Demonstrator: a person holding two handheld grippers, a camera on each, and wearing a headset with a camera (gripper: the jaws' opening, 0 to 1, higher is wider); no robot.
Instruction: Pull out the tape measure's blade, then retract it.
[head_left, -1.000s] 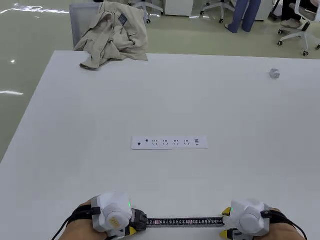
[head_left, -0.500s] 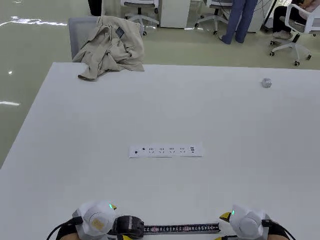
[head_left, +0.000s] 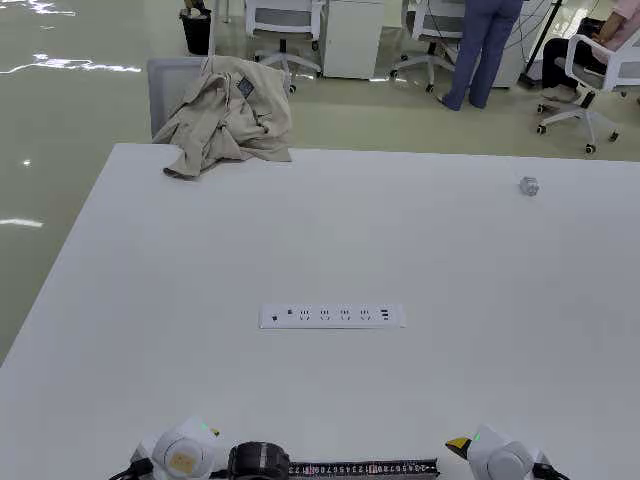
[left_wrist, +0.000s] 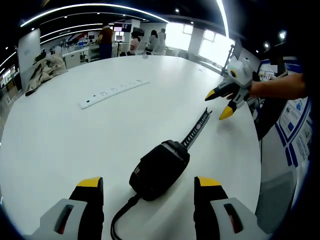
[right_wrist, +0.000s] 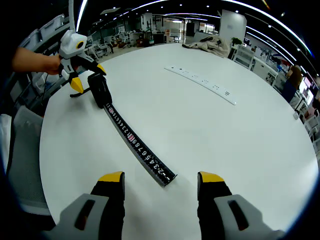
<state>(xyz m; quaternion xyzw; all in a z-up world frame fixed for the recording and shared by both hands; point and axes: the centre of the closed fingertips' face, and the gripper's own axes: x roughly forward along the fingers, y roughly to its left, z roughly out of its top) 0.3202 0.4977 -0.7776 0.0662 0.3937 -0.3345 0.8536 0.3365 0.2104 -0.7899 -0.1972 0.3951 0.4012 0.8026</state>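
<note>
at the white table's (head_left: 320, 230) near edge: left gripper (left_wrist: 148, 182) wide open, empty, straddling the black plastic tape measure case (left_wrist: 160, 170). black numbered blade (right_wrist: 135, 145) lies flat toward 1 o'clock, tip between right gripper's (right_wrist: 161, 176) open, empty jaws. likely pull-out done, retract pending.

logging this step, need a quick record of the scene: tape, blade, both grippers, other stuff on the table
tape case: lying on the table, between the left gripper's jaws, not clamped
blade: pulled out, flat on the table, tip just ahead of the right gripper
left gripper: open
right gripper: open, clear of the blade
also on table: power strip, jacket at far corner, small grey object
</note>
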